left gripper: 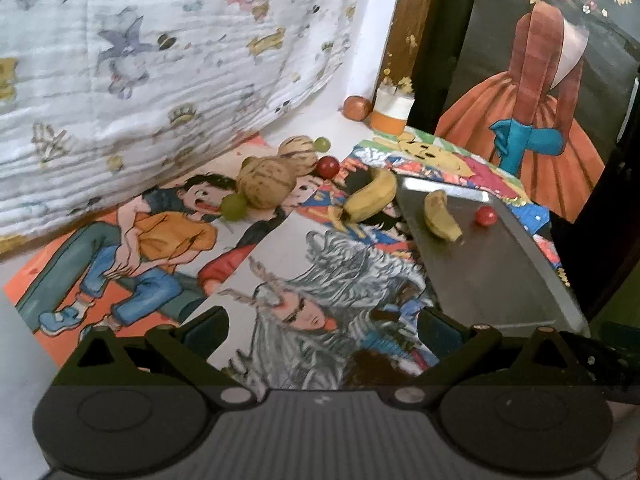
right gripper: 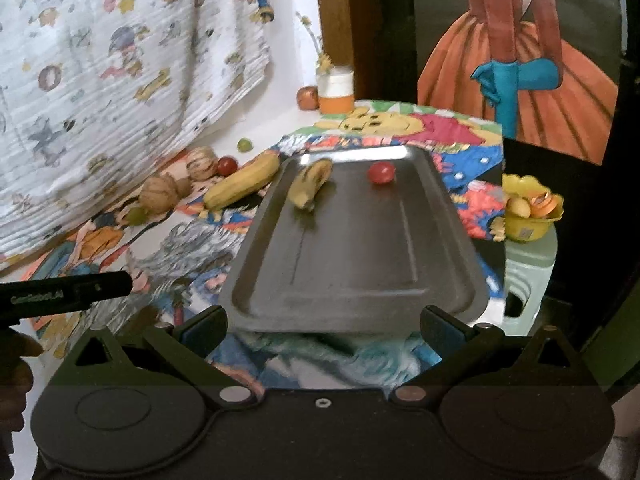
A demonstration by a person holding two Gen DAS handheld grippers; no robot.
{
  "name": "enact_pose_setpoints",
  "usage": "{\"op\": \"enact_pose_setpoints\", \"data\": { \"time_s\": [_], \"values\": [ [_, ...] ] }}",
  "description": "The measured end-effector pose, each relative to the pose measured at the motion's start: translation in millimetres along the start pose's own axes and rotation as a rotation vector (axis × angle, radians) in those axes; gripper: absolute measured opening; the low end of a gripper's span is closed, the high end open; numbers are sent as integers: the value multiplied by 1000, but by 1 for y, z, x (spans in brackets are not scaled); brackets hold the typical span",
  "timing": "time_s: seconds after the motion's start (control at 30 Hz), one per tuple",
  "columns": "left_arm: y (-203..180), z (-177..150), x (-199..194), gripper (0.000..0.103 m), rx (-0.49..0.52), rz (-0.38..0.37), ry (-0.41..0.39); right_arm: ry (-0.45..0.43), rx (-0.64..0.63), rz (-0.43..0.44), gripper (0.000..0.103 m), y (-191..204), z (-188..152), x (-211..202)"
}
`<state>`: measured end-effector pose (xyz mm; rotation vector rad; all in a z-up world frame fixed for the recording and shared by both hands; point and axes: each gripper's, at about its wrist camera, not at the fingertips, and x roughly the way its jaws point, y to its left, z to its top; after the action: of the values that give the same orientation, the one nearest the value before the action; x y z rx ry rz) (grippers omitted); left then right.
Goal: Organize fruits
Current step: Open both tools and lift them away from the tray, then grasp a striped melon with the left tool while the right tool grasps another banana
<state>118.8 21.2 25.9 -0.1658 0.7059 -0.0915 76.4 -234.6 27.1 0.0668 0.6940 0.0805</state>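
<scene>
- Both grippers stand with their jaws spread wide and hold nothing: the left gripper hangs over the illustrated table covering, and the right gripper sits at the near rim of the metal tray.
- From the right wrist view, the black body of the left gripper pokes in at the left edge, above the covering and clear of the tray.
- On the tray lie a short banana towards the far left corner and a red grape to its right, the two apart from each other.
- A longer banana lies on the covering just beside the tray's far left edge; whether it touches the rim cannot be told.
- Further left sit two tan striped fruits, a nearer one and a farther one, with a green grape against the nearer one.
- A second red grape rests beside the farther striped fruit, and another green grape lies alone on the white surface beyond.
- At the back, near the wall, stand a white-and-orange jar and a small orange fruit touching or nearly touching its left side.
- Right of the table a yellow bowl with yellow and orange contents rests on a pale green stool.
- A patterned white cloth hangs along the left.
</scene>
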Motion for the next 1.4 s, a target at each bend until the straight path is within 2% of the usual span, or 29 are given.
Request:
{"op": "enact_pose_setpoints", "data": {
  "time_s": [0.2,0.5,0.8,1.1,1.4],
  "values": [
    [14,-10,-5,103,-3,33,24,46,-6,40,102,15,-8,1],
    [56,-16,-10,103,-108,122,43,88,-63,113,102,43,-15,10],
    [74,-16,-10,103,-130,158,39,103,-98,158,102,58,-13,17],
    [81,-11,-8,103,-115,161,34,84,-82,222,102,64,12,27],
    [86,0,2,103,-94,166,32,34,-107,269,102,66,58,42]
  ]
}}
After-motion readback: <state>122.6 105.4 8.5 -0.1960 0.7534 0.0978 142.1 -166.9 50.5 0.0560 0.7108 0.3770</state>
